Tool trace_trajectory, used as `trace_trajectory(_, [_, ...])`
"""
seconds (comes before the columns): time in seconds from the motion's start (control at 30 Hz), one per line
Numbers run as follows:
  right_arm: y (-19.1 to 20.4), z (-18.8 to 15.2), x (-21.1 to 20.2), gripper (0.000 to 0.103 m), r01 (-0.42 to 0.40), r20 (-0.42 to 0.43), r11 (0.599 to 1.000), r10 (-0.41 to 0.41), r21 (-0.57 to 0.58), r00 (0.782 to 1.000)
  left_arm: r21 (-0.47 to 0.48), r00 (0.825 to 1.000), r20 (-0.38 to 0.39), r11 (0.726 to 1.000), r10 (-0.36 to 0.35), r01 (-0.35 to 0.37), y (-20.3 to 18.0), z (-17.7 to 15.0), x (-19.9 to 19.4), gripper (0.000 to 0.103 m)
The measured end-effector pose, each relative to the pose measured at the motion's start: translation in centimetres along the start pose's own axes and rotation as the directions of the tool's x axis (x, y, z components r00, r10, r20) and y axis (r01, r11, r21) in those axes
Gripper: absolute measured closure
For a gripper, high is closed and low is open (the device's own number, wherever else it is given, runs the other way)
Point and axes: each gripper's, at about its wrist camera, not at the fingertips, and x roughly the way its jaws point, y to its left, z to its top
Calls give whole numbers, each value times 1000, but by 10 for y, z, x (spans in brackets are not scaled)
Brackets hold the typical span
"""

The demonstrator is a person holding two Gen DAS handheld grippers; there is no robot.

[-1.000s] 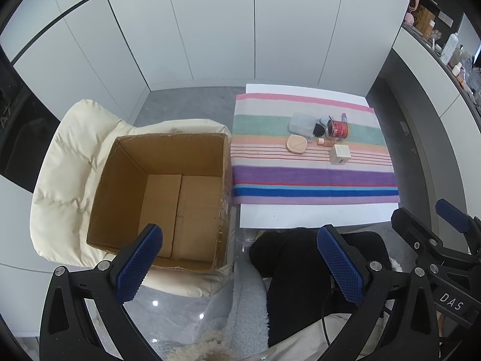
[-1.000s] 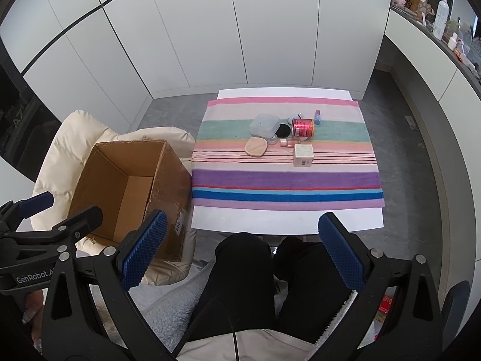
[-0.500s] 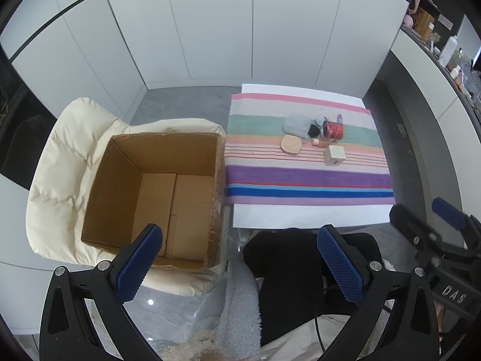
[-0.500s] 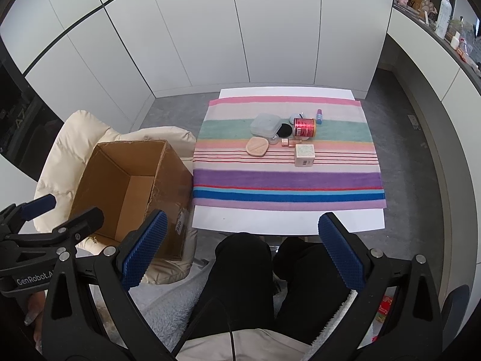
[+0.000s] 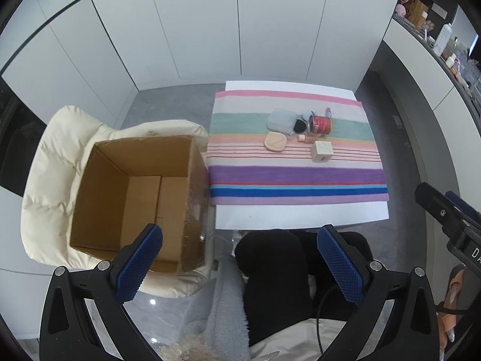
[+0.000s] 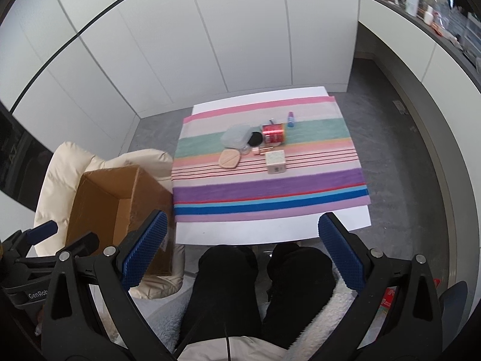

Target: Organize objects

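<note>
Left gripper: the black left gripper with blue ribbed pads (image 5: pixel 240 266) hangs above the person's lap, jaws spread wide and holding nothing.
Right gripper: the black right gripper with blue ribbed pads (image 6: pixel 242 254) is held over the knees, jaws also released and empty.
Box: the open brown cardboard box (image 5: pixel 135 204) sits on a cream padded chair (image 5: pixel 51 162), just left of the table; its inside looks bare.
Table: the white rectangular table (image 6: pixel 270 231) carries a striped cloth in pink, green, purple and blue (image 6: pixel 270 186).
Objects to sort: all lie in a cluster on the far half of the cloth, well apart from both grippers.
Cluster, left part: a translucent grey lidded container (image 6: pixel 236 135), a black round item (image 6: pixel 255 140) touching it, and a flat beige rounded compact (image 6: pixel 230 158) just in front.
Cluster, right part: a red tin can lying on its side (image 6: pixel 273 132), a small white cube-shaped carton (image 6: pixel 275 161) nearer the person, and a small blue-capped bottle (image 6: pixel 290 119) standing behind.
Person: black-trousered legs (image 6: pixel 258 285) extend under the near table edge.
</note>
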Motion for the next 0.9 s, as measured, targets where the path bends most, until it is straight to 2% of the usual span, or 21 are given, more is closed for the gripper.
trace_trajectory(0.17, [-26, 5, 3, 1, 3, 0, 1000, -3, 15, 1000, -52, 1000, 0, 998, -28, 28, -10, 6, 4, 0])
trace_trajectory(0.4, [-68, 9, 21, 1, 75, -10, 996, -75, 41, 997, -151, 997, -4, 986, -76, 74, -17, 14, 25, 0])
trace_trajectory(0.67, [-91, 12, 47, 1, 118, -28, 992, -117, 51, 993, -83, 999, 28, 996, -22, 24, -37, 24, 57, 1])
trace_trajectory(0.9, [-96, 17, 95, 1, 182, -28, 983, -182, 0, 983, -156, 1000, 12, 988, -8, 9, -28, 41, 111, 1])
